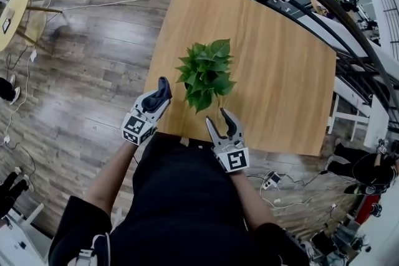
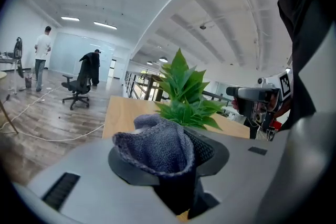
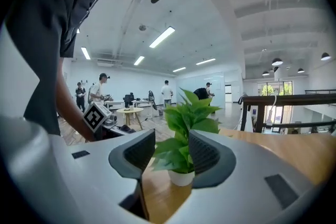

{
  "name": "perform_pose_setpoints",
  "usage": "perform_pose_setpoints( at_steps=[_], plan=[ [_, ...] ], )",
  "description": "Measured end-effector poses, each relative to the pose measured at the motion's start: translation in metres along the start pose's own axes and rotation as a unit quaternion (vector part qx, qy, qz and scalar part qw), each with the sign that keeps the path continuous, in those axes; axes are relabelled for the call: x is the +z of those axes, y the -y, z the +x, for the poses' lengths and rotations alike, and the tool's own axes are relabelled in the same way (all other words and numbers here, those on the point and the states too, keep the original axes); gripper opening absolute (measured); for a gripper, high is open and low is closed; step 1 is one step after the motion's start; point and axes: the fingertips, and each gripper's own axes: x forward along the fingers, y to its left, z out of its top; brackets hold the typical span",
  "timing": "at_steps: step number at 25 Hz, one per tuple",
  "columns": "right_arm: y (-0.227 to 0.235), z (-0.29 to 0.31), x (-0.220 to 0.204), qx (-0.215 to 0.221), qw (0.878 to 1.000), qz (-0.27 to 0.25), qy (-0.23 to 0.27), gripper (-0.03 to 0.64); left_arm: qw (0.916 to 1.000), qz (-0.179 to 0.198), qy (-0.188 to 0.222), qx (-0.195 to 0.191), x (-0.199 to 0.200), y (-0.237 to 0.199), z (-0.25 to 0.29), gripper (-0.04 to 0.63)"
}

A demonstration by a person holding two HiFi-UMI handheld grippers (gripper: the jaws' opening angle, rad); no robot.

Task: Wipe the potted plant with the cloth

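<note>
A small green potted plant (image 1: 206, 71) stands near the front edge of the wooden table (image 1: 280, 59). My left gripper (image 1: 163, 89) hovers at the plant's left, shut on a grey-blue knitted cloth (image 1: 159, 95); in the left gripper view the cloth (image 2: 156, 145) bulges up between the jaws, with the plant (image 2: 184, 94) just behind it. My right gripper (image 1: 223, 114) is at the table's front edge, below the plant, with open jaws. In the right gripper view the plant (image 3: 186, 123) and its white pot (image 3: 181, 178) show through the gap, farther off and untouched.
A round yellow table (image 1: 12, 12) stands far left on the wood floor, with cables running across it. A dark railing (image 1: 324, 3) runs along the table's right side. An office chair (image 2: 79, 86) and standing people are in the background.
</note>
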Motion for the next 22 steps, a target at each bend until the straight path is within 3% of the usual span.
perform_pose_setpoints(
  at_steps=[4, 9, 12, 15, 19, 22],
  plan=[
    [-0.001, 0.016, -0.060, 0.050, 0.996, 0.003, -0.074, 0.209, 0.9996, -0.008, -0.025, -0.013, -0.019, 0.008, 0.018, 0.173],
    [0.020, 0.039, -0.096, 0.062, 0.993, 0.035, -0.095, 0.224, 0.9962, 0.020, -0.080, -0.027, -0.043, 0.005, 0.047, 0.173],
    [0.036, 0.050, -0.108, 0.070, 0.991, 0.001, -0.114, 0.248, 0.9956, 0.000, -0.090, -0.023, -0.050, -0.006, 0.061, 0.173],
    [0.050, 0.056, -0.127, 0.105, 0.982, -0.054, -0.148, 0.256, 0.9950, -0.027, -0.095, -0.012, -0.052, -0.014, 0.070, 0.173],
    [0.083, 0.065, -0.139, 0.113, 0.976, -0.069, -0.173, 0.258, 0.9941, -0.006, -0.107, -0.015, -0.054, -0.009, 0.081, 0.173],
    [0.085, 0.074, -0.140, 0.140, 0.967, -0.111, -0.182, 0.257, 0.9929, 0.027, -0.113, -0.026, -0.052, -0.003, 0.085, 0.173]
  ],
)
